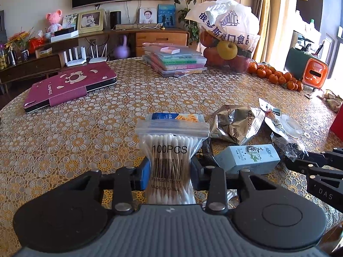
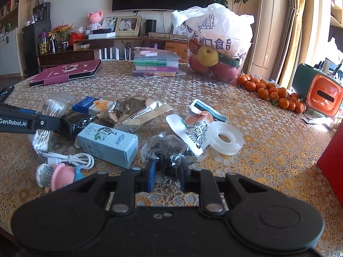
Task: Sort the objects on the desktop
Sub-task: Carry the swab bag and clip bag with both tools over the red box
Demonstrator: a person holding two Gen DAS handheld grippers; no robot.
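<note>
On a lace-patterned table (image 2: 268, 150) in a sunlit living room, my left gripper (image 1: 169, 169) pinches a zip bag of cotton swabs (image 1: 169, 150) marked "100PCS", held at the left of the clutter. Beside it lies a pale blue carton (image 2: 109, 144). My right gripper (image 2: 167, 172) is closed on a clear packet of dark dried bits (image 2: 169, 150) lying on the table. Behind, a clear tub (image 2: 216, 64) holds apples under a white plastic bag (image 2: 214, 25).
</note>
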